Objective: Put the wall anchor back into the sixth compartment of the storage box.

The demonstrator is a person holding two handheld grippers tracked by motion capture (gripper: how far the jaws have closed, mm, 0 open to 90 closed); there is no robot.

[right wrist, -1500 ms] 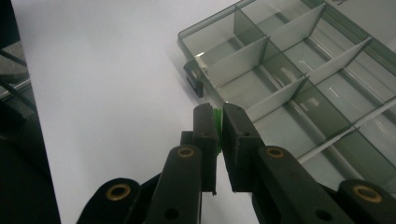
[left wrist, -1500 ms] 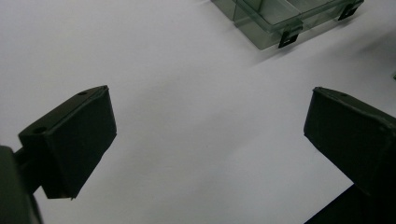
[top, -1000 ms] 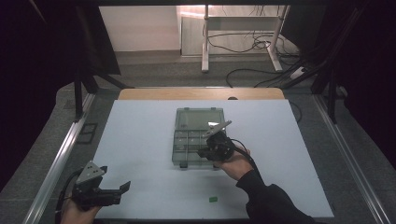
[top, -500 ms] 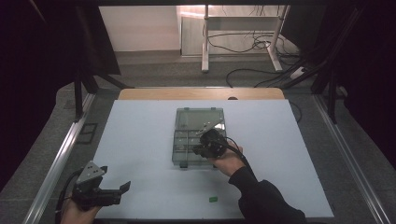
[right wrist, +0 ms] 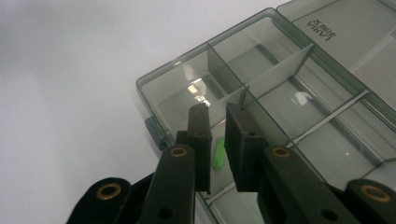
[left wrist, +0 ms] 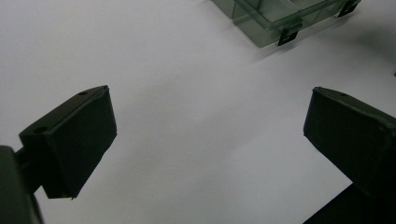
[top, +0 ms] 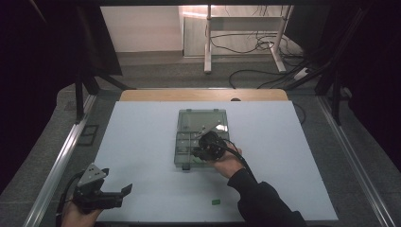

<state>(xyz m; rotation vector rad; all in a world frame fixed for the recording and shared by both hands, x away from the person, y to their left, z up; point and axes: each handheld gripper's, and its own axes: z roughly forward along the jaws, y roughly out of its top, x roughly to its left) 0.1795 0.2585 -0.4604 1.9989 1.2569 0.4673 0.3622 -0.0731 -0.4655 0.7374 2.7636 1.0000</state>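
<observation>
A clear smoky compartment box [top: 201, 124] lies open in the middle of the white table [top: 142, 142], its lid [right wrist: 345, 28] folded back. My right gripper [top: 197, 152] hangs over the box's near-left compartments. In the right gripper view its jaws [right wrist: 217, 116] have just been opening and stand a narrow gap apart. A small green piece [right wrist: 218, 153] shows in that gap, low over the compartment floor, with no pad pressing on it. My left gripper [top: 124, 191] rests at the table's front left, open, with only bare table between its fingers [left wrist: 74, 135].
Another small green piece [top: 215, 202] lies on the table near the front edge, right of centre. The box's corner and latch [left wrist: 287, 35] show at the top of the left gripper view. A metal rail [top: 56, 161] runs along the table's left side.
My right gripper has shifted a little left and down over the box. The left gripper has stayed where it was.
</observation>
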